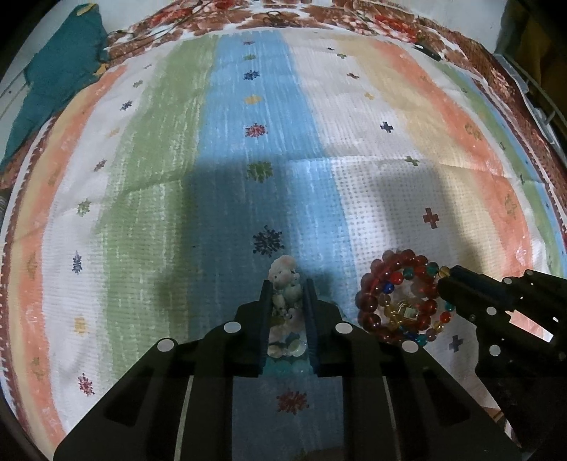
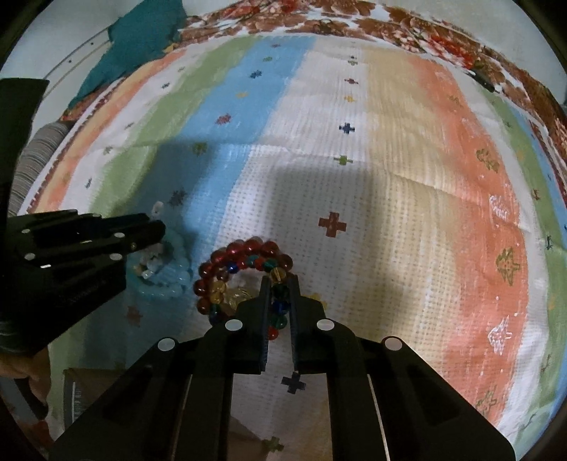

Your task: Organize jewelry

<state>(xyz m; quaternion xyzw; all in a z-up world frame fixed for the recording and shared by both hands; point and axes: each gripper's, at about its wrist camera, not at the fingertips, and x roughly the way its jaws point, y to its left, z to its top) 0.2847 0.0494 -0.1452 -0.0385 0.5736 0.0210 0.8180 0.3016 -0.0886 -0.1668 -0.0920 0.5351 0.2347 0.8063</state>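
A striped mat (image 1: 319,149) in bands of green, blue, white, cream and orange, dotted with small cross and flower motifs, covers a brown floral bedspread (image 1: 389,21). On the mat lie a coil of red and multicoloured bead bracelets (image 1: 397,294) and, just beside it to the left, a pale blue bead bracelet (image 2: 170,280) with whitish shell-like pieces. A teal cloth (image 1: 60,74) lies at the far left edge.
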